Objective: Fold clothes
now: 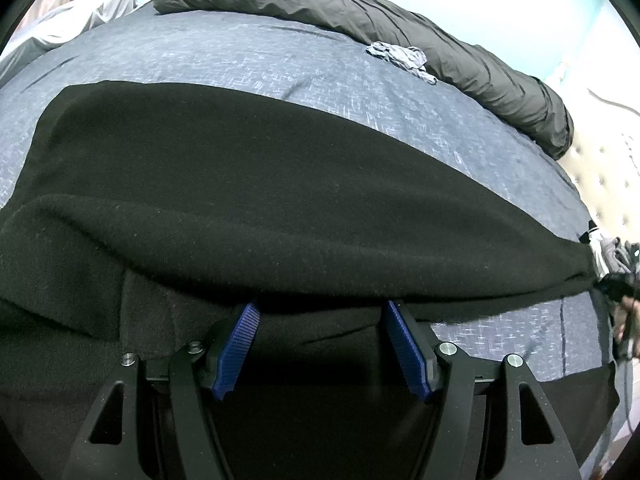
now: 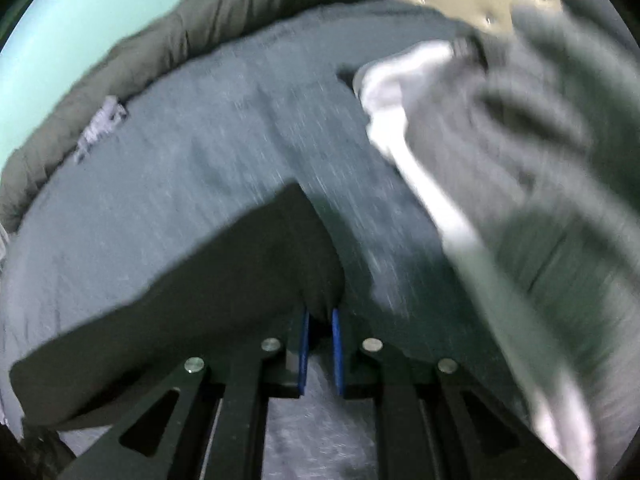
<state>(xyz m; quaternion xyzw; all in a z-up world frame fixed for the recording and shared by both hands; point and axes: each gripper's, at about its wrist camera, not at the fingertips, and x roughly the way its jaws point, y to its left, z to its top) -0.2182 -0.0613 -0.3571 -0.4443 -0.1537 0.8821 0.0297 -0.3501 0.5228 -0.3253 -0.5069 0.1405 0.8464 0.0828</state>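
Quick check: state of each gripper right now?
Left gripper: open, black garment lying over its tips.
Right gripper: closed on the black garment's corner.

My left gripper (image 1: 320, 312) has its blue fingers (image 1: 240, 344) spread wide, with the tips hidden under the edge of the black garment (image 1: 256, 184). My right gripper (image 2: 320, 320) has its fingers nearly together, and they pinch a corner of this same garment.

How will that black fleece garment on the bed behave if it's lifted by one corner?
Probably floppy: the black garment drapes in soft folds over the bed. It bunches where the right gripper pinches it, so it likely sags between holds. Its fuzzy surface probably grips the left gripper's ribbed blue pads well.
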